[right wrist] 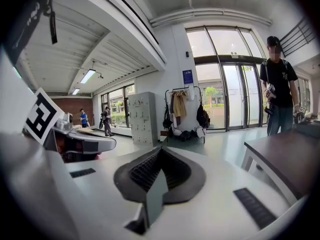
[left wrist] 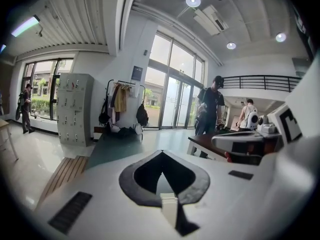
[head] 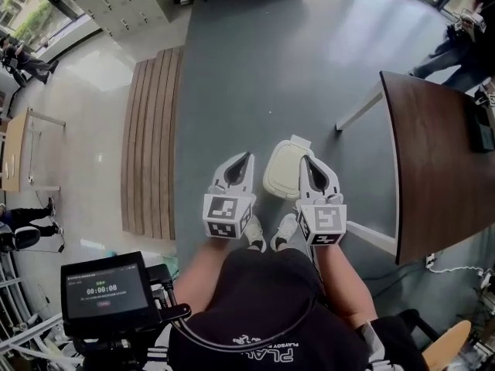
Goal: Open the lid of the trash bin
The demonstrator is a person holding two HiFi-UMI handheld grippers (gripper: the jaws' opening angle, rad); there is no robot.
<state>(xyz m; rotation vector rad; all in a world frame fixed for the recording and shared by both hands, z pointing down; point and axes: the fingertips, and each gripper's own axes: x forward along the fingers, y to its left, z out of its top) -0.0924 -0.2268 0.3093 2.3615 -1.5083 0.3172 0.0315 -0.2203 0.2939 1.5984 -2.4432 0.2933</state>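
Head view: closed trash bin lid (head: pixel 285 168) sits between left gripper (head: pixel 248 158) and right gripper (head: pixel 306 161). Both jaw pairs pressed together, holding nothing.

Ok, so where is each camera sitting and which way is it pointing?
Head view: on the person's head, facing steeply down at the trash bin; shows torso, forearms, shoes, left gripper and right gripper.
Left gripper view: on the left gripper, facing roughly level outward along its shut jaws; right gripper at right.
Right gripper view: on the right gripper, same direction, jaws shut; left gripper at left.
Shared: both gripper views show the lockers, coat rack and table.
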